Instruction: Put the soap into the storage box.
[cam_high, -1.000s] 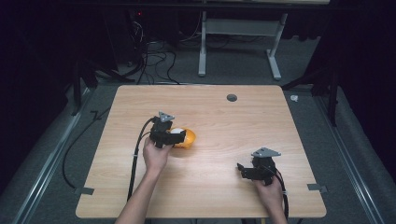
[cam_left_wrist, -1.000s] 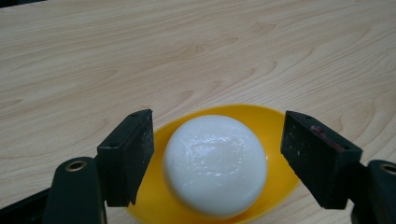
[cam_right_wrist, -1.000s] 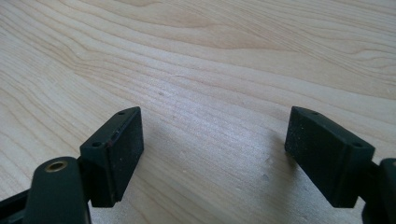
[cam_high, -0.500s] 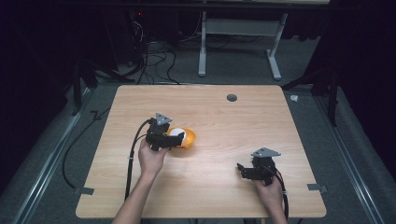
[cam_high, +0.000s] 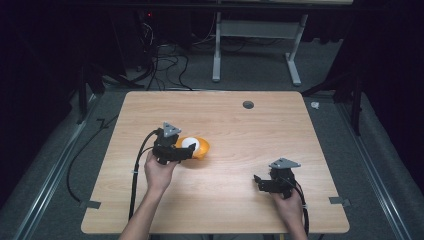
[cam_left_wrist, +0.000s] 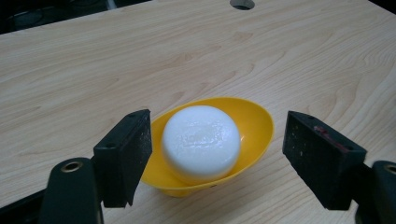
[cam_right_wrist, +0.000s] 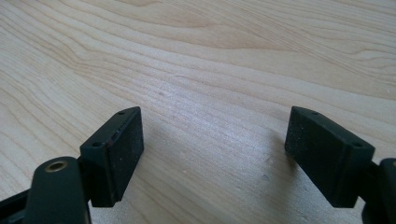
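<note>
Bare wood table (cam_high: 280, 130): yellow bowl (cam_left_wrist: 254, 123) with white puck (cam_left_wrist: 201, 140) sits between my left tool's (cam_left_wrist: 215, 158) wide-open jaws; right tool (cam_right_wrist: 215, 154) open, empty, well apart.

Left gripper (cam_high: 186, 151) held by left hand (cam_high: 159, 172), jaws spread wide, forearm entering from bottom edge. Right gripper (cam_high: 260, 182) held by right hand (cam_high: 286, 202), low, jaws likewise wide apart, nothing between.

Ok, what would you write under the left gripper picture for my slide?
Open left tongs straddle a yellow bowl holding a round white block on the wooden table.
</note>
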